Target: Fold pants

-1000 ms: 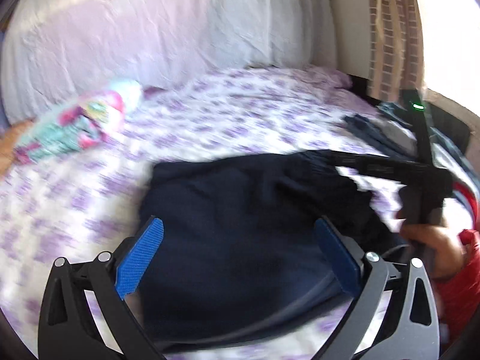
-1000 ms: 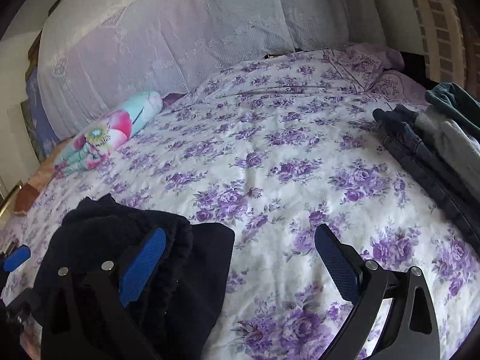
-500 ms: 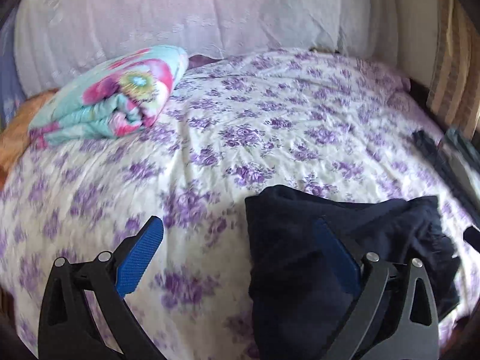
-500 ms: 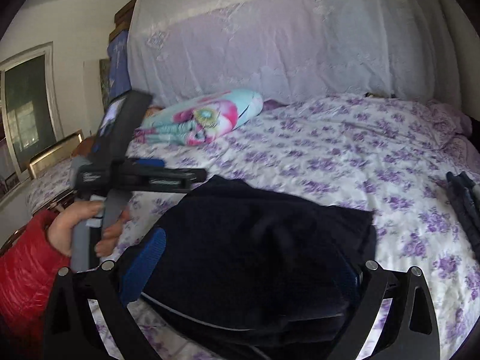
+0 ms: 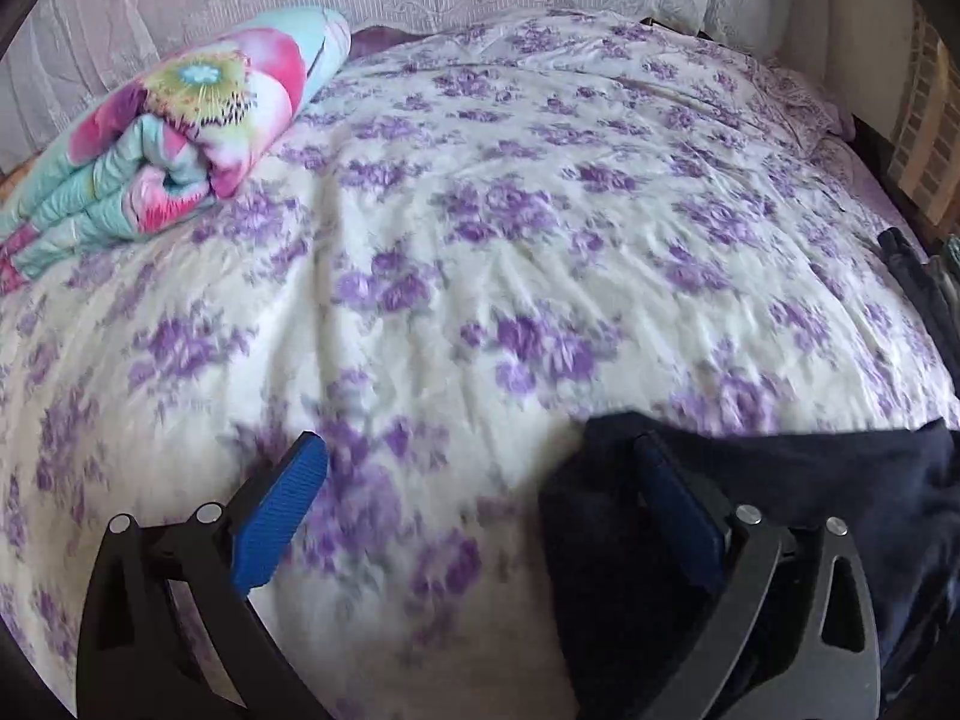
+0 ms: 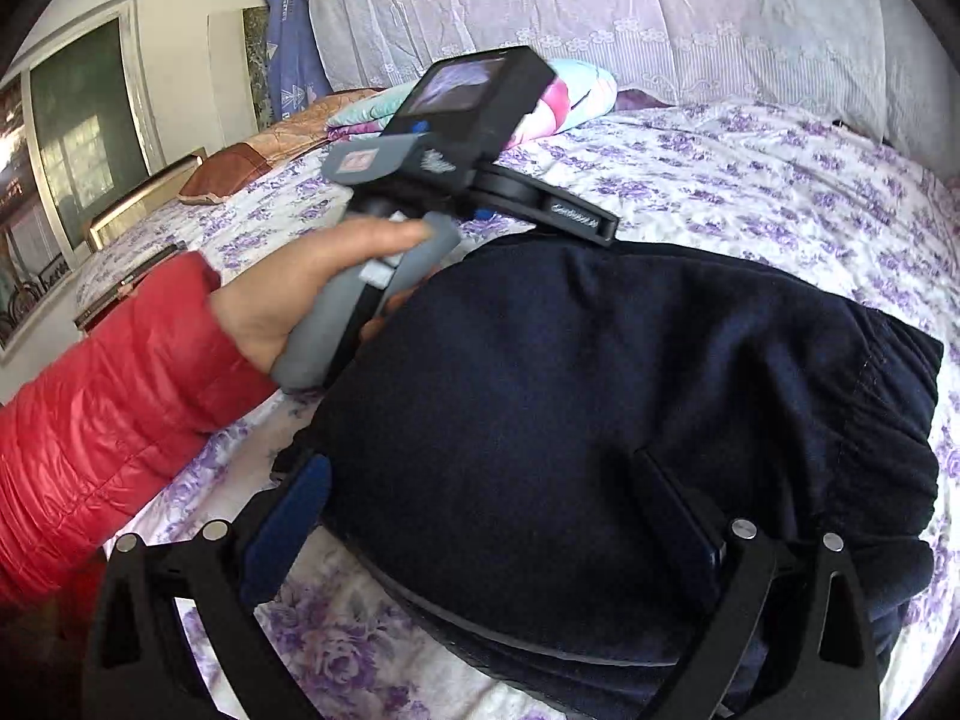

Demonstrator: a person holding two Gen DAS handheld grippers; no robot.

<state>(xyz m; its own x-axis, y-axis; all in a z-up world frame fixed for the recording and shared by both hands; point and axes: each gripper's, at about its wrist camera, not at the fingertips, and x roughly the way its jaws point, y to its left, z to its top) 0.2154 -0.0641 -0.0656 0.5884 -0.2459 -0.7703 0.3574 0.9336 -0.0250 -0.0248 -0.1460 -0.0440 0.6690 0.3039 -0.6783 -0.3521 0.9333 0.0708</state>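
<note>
1. your purple-flowered bedspread [image 5: 480,252] fills the frame.
2. a rolled floral quilt [image 5: 174,132] lies upper left.
3. lace curtain [image 6: 630,6] hangs along the top.
4. a dark clothes pile [image 5: 918,276] sits at the right edge.

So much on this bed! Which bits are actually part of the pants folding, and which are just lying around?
Part of the job:
- dark navy pants, bunched on the bedspread
- left tongs, open
- right tongs, open over the pants
- left hand gripping its handle

Just lying about:
- rolled floral quilt
- pile of dark clothes at the bed's edge
- purple-flowered bedspread
</note>
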